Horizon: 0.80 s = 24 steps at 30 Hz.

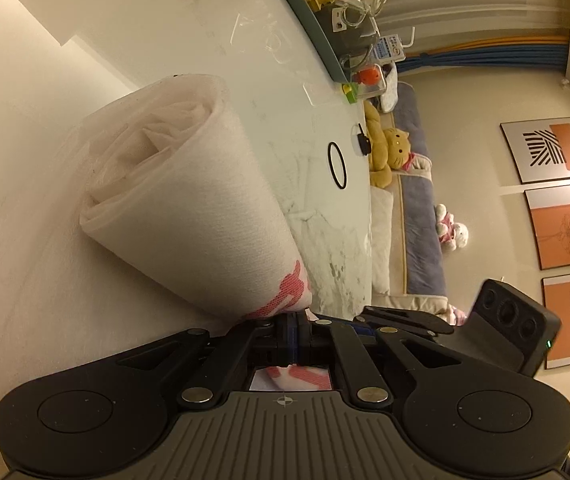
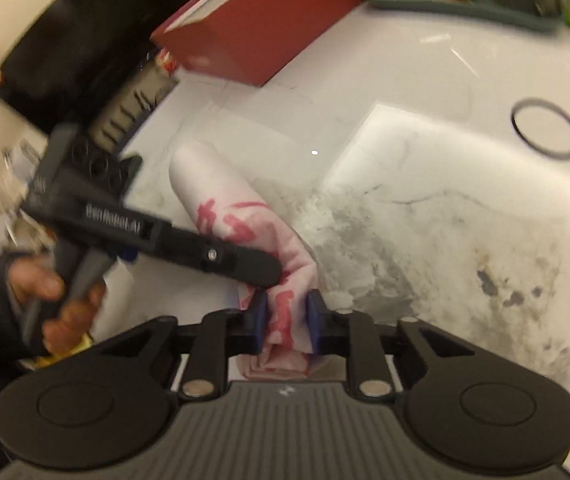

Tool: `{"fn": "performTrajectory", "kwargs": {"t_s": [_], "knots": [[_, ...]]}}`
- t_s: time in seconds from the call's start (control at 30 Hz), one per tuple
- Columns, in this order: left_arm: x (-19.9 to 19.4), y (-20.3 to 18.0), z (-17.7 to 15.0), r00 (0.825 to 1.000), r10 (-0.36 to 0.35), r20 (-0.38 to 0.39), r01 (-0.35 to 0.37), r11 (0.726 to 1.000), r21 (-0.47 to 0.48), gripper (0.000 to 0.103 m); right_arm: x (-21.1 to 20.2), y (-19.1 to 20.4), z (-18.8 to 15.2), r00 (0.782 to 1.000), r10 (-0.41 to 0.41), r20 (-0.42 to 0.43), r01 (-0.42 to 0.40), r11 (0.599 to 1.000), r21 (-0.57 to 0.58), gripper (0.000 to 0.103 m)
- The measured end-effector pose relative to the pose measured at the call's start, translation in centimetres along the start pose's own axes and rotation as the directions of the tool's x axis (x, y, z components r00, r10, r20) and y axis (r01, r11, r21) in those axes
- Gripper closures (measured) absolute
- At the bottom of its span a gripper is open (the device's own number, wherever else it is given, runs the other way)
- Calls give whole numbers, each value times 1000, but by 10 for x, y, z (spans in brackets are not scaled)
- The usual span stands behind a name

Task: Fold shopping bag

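Right wrist view — we clamp both grippers on the rolled bag [image 2: 241,220].
Left gripper [image 1: 299,322] pinches its printed end; right gripper [image 2: 285,322] squeezes the roll; only the left view shows its open spiral end.

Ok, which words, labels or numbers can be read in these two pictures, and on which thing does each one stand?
"GenRobot.AI": white letters on the side of the left gripper, right wrist view; blurred, so the first letters are uncertain.
Pink print on the shopping bag: broken strokes, not readable.
Blue and white card, left wrist view: too small to read.
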State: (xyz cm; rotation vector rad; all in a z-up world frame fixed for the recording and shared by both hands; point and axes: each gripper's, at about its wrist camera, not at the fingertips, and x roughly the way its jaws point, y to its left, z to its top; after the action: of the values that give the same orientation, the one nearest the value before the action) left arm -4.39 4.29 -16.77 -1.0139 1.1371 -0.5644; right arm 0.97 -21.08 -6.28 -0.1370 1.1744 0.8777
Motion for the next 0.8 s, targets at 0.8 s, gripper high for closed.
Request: {"fn": "performTrajectory", "kwargs": {"t_s": [0.8], "knots": [[-54,-10,-28,1000,6,25,-5,998,-58,98,72,147,-58,779,-550,302,556,383,-738,100]]}}
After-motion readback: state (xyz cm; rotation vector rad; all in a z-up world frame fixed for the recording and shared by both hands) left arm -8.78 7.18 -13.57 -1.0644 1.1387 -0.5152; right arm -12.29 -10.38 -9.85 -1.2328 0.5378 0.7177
